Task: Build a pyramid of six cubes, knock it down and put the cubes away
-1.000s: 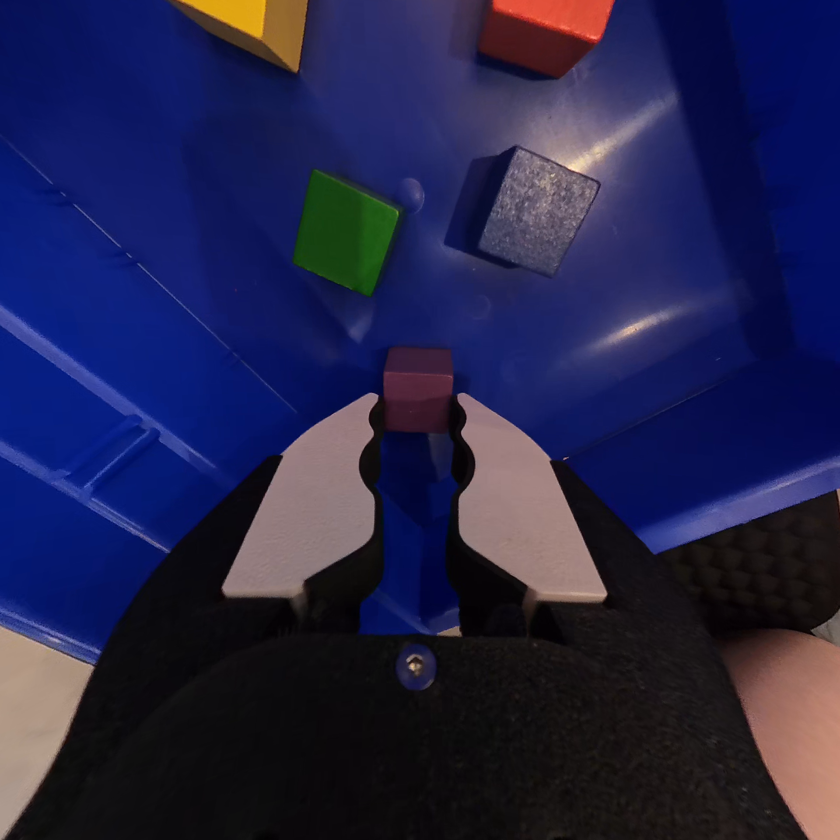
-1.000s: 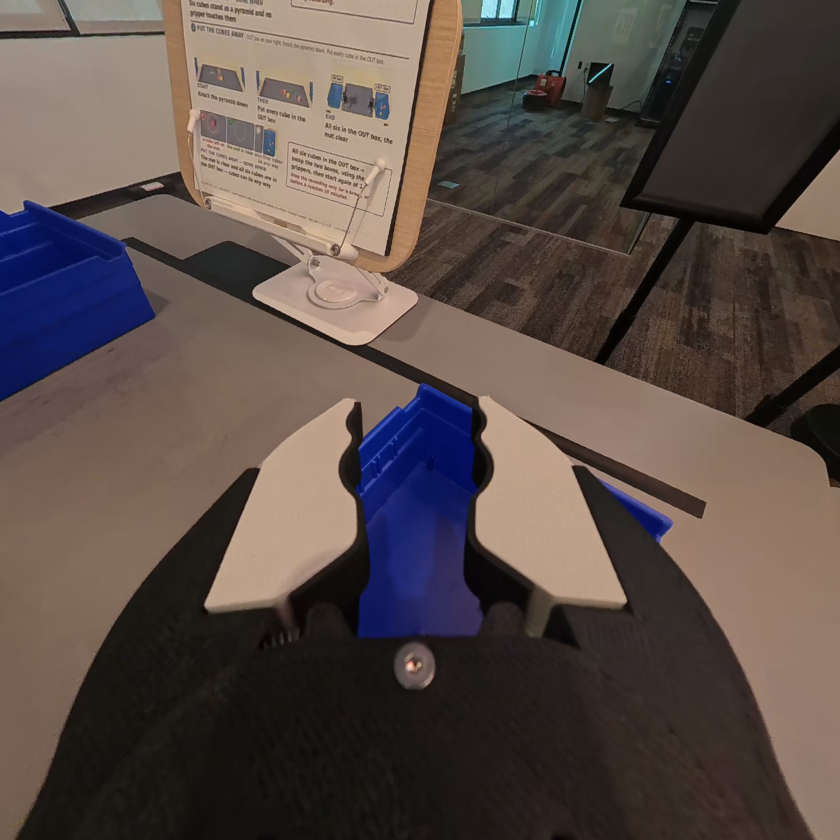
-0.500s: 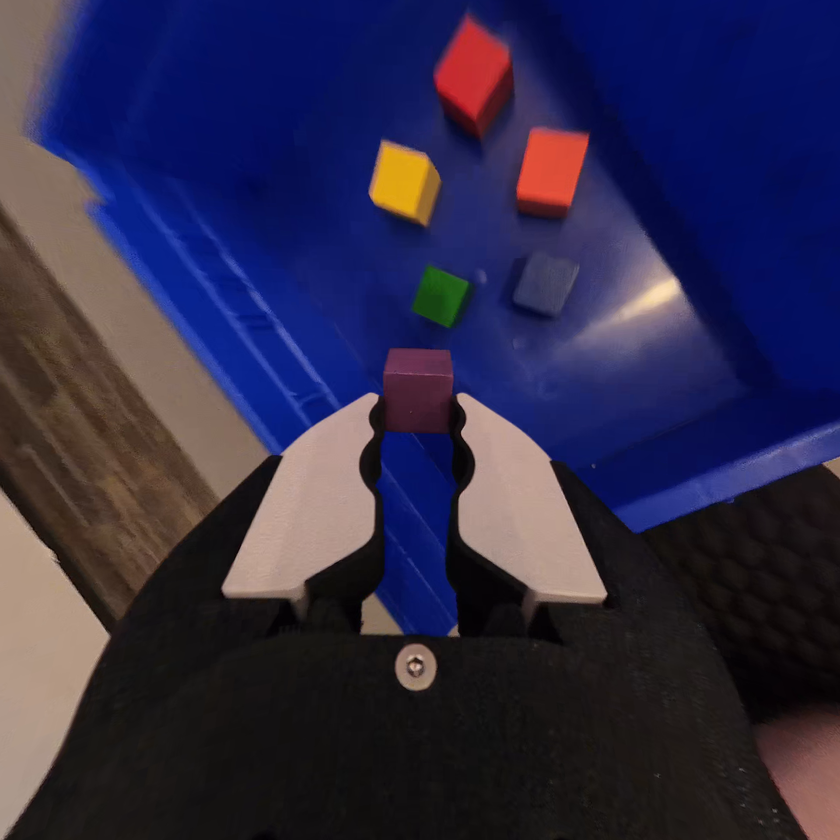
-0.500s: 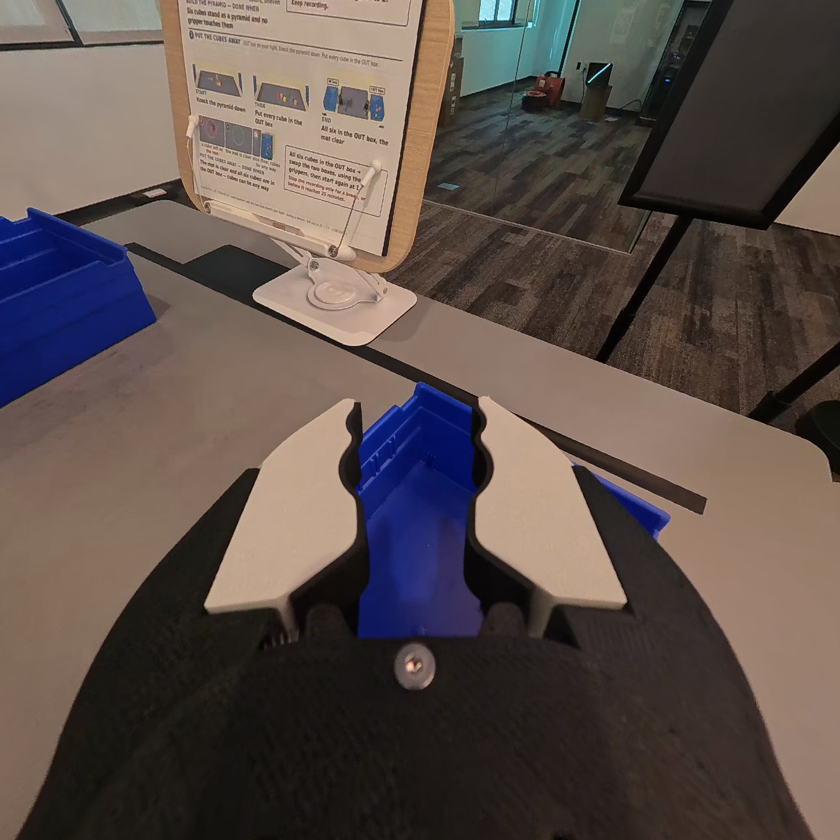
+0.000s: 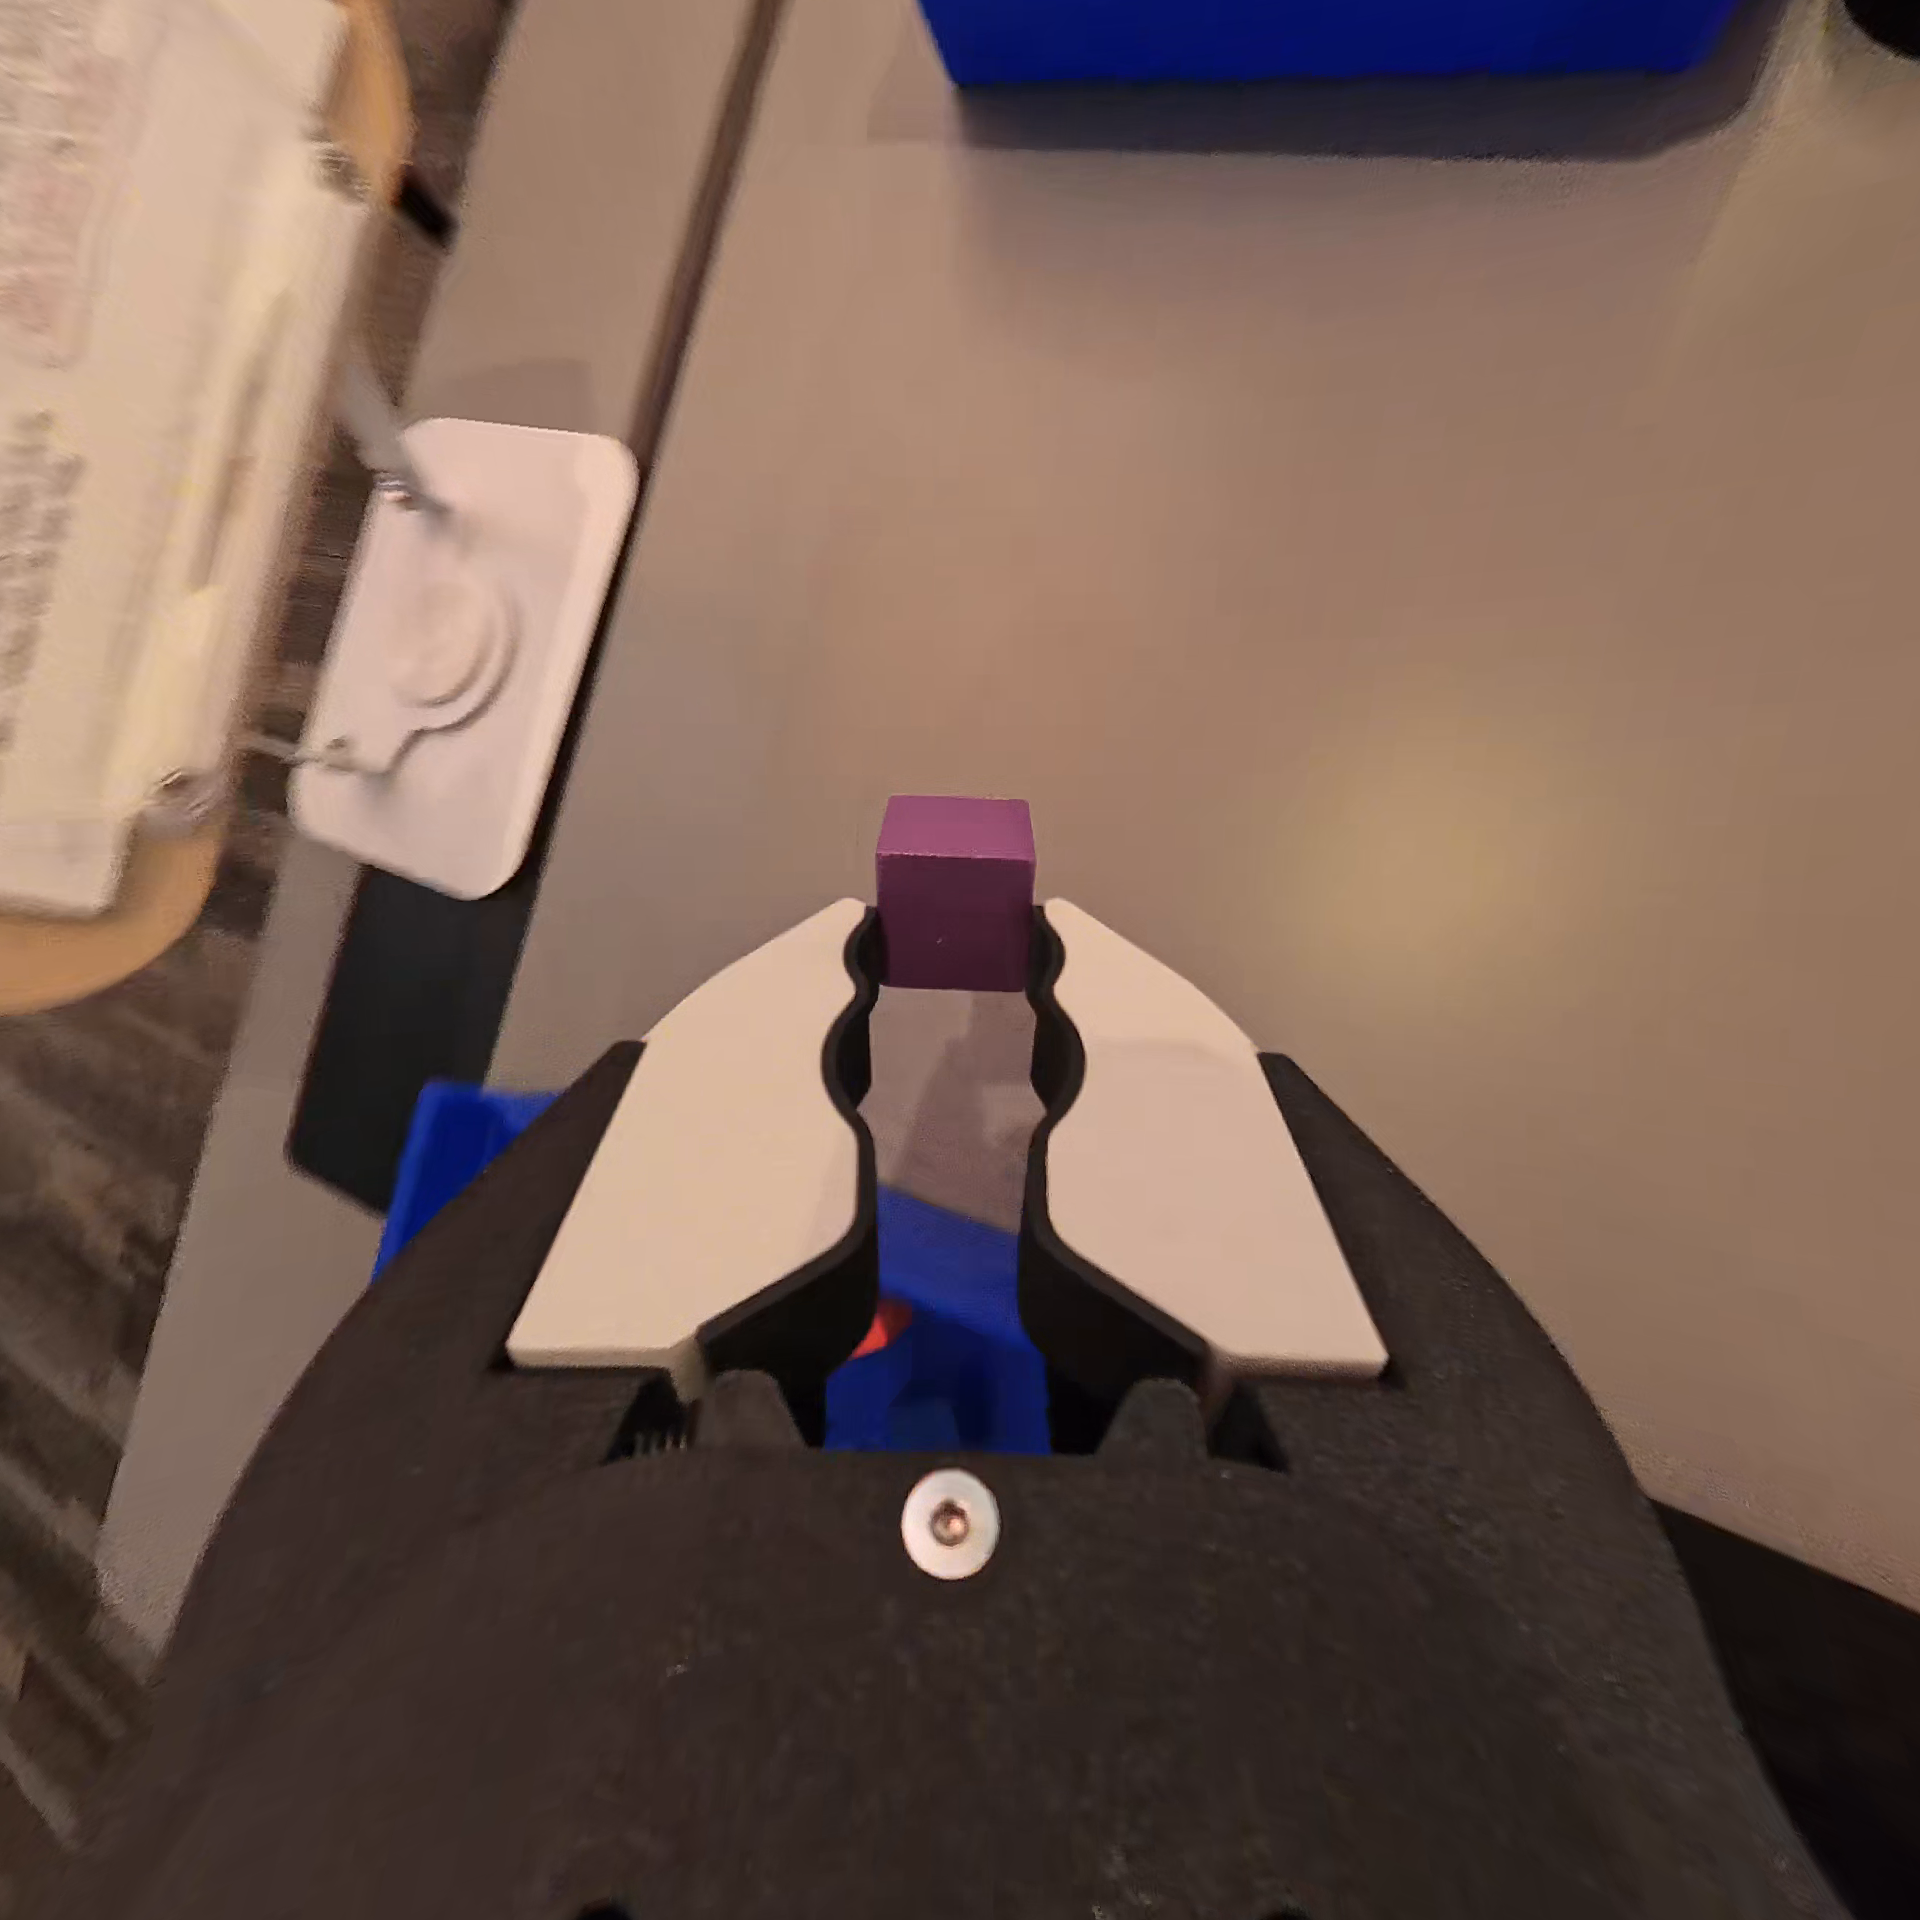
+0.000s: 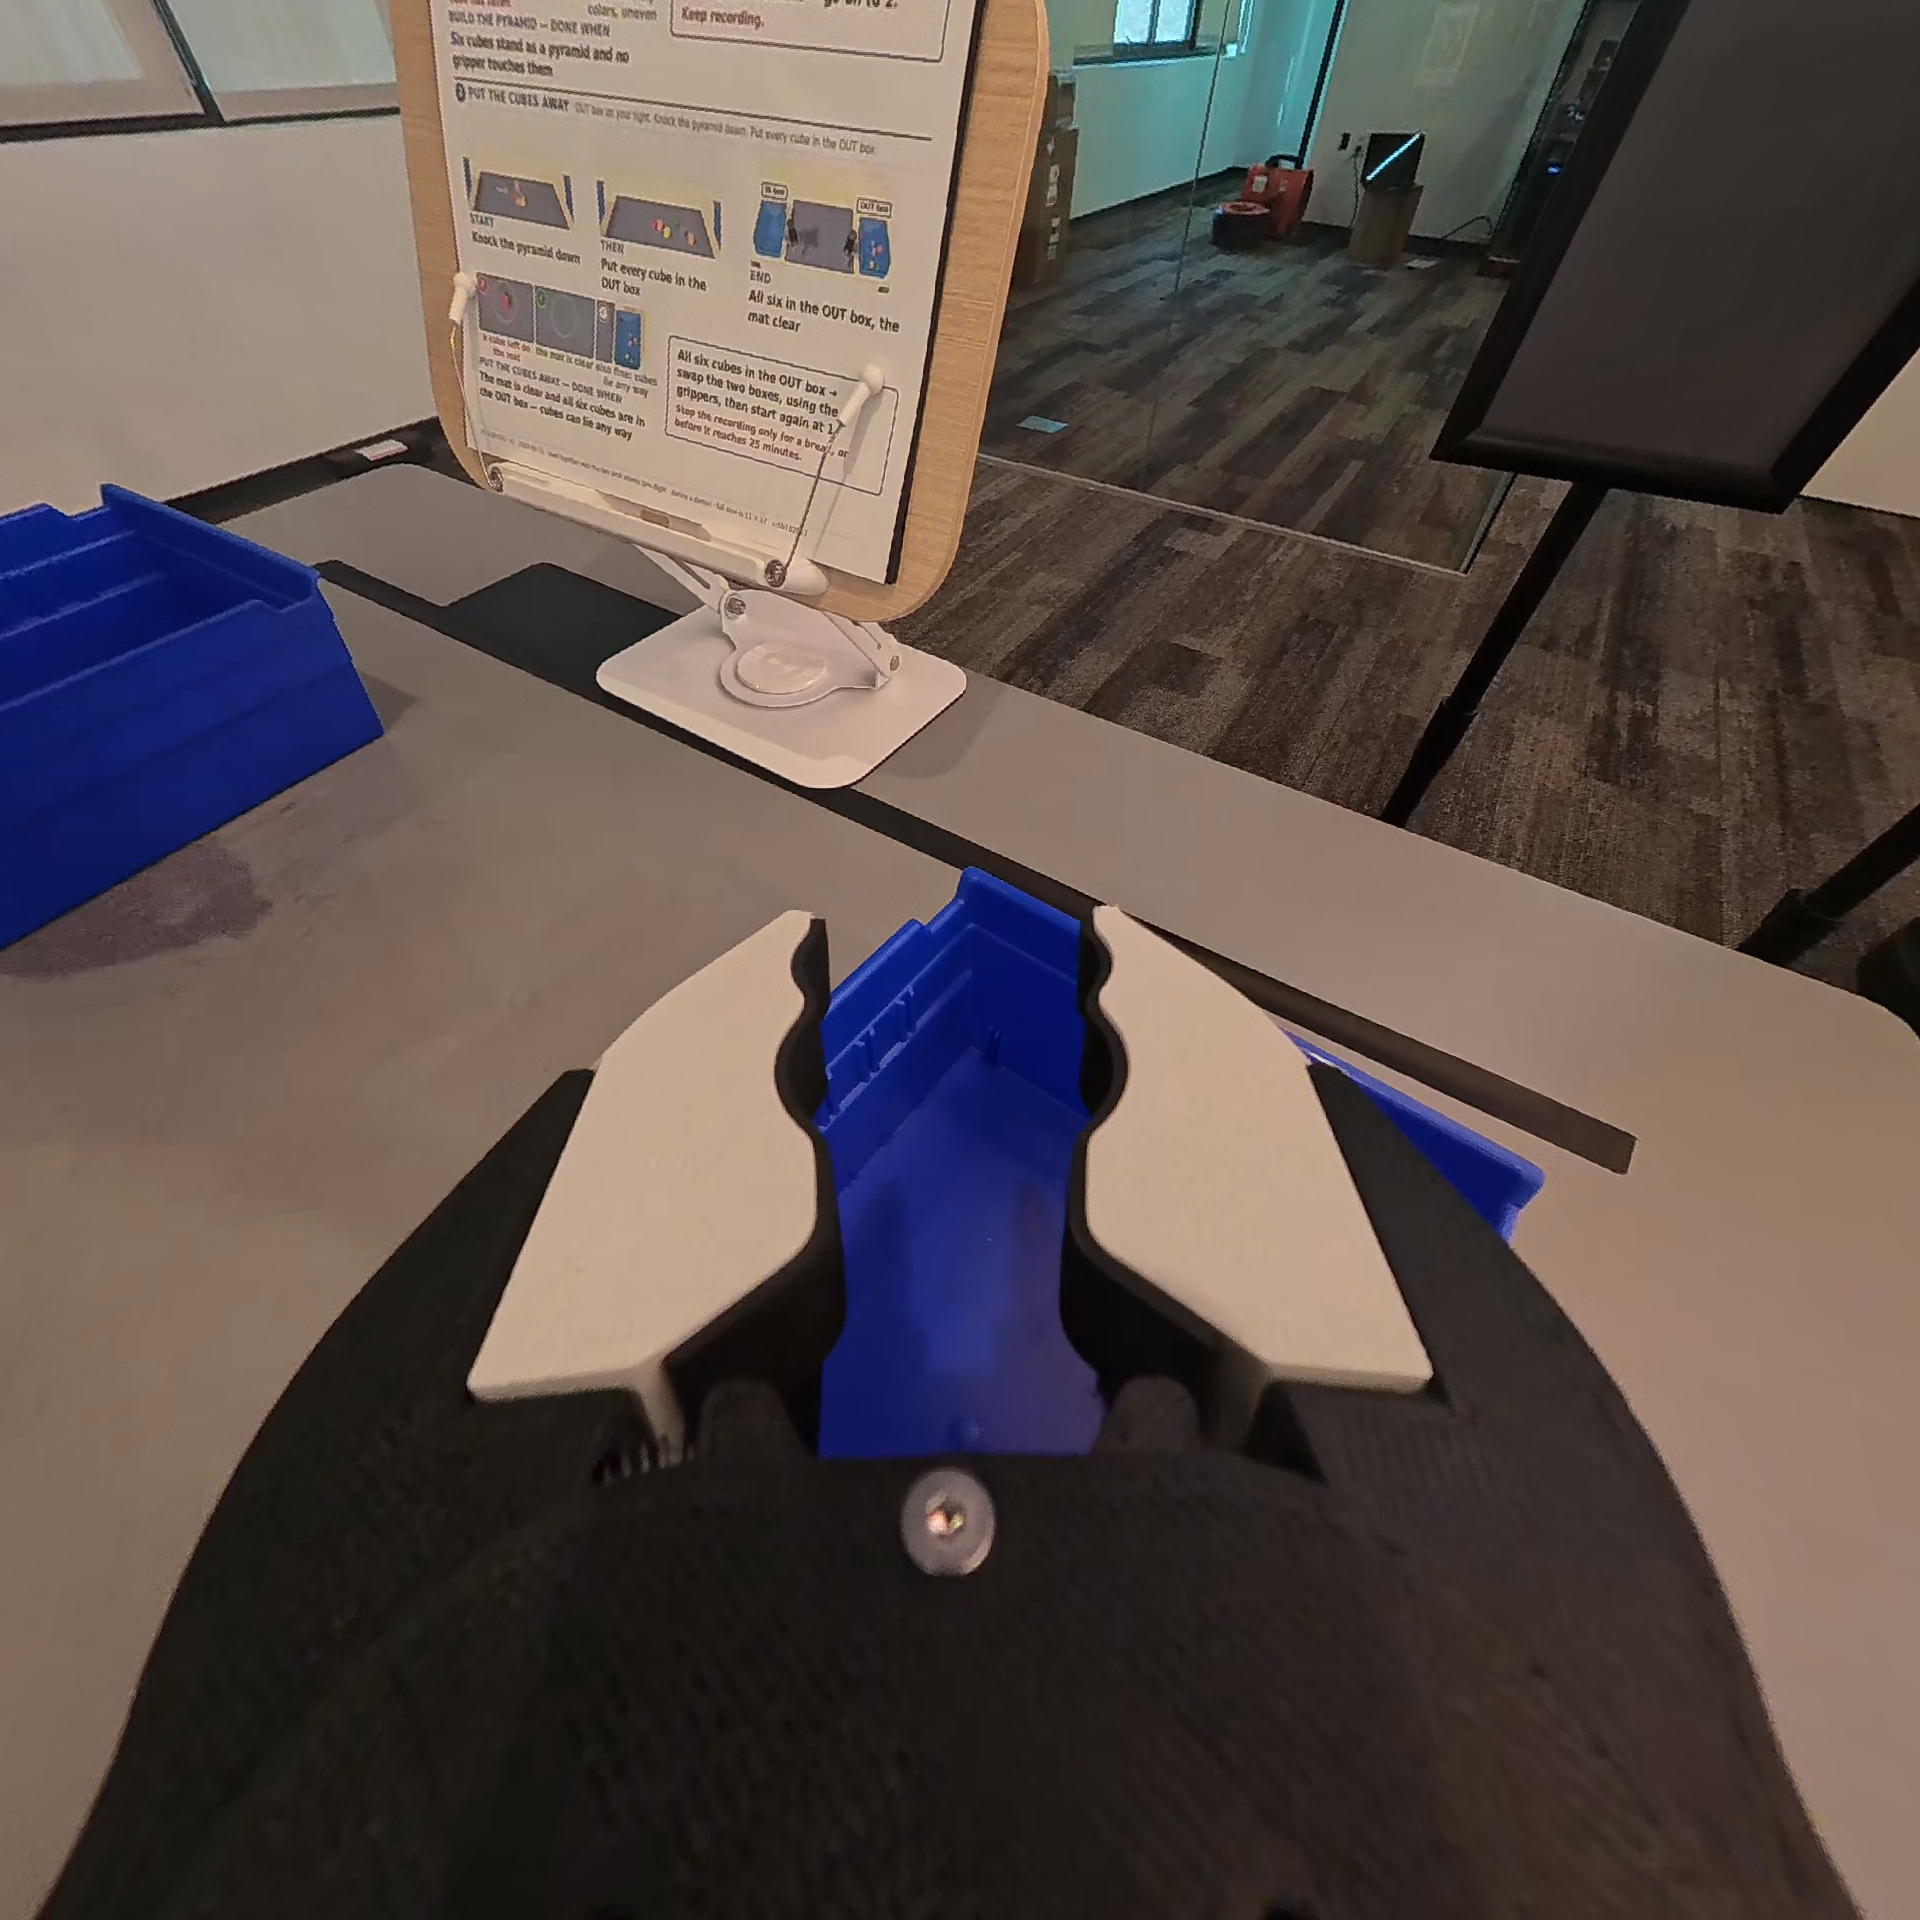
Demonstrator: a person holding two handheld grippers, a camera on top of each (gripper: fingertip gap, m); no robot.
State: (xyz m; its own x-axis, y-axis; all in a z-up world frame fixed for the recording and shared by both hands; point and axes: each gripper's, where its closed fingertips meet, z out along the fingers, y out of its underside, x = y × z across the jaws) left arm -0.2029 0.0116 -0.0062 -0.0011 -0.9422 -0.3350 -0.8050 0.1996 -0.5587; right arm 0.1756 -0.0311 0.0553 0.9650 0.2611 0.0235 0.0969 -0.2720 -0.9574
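My left gripper is shut on a purple cube, held above the grey mat. Beneath its fingers lies a blue box with a sliver of a red cube showing; the other cubes are hidden. My right gripper is open and empty, hovering over an empty blue box at the mat's right side. A second blue box sits at the far left in the right wrist view, and a blue box sits at the far end in the left wrist view.
An instruction board on a white stand stands at the table's back edge; it also shows blurred in the left wrist view. A dark strip runs along the mat's back edge. Carpeted floor and a dark panel on a stand lie beyond.
My left gripper has lifted the purple cube out of the blue box and swung toward the open mat. The right gripper has barely moved.
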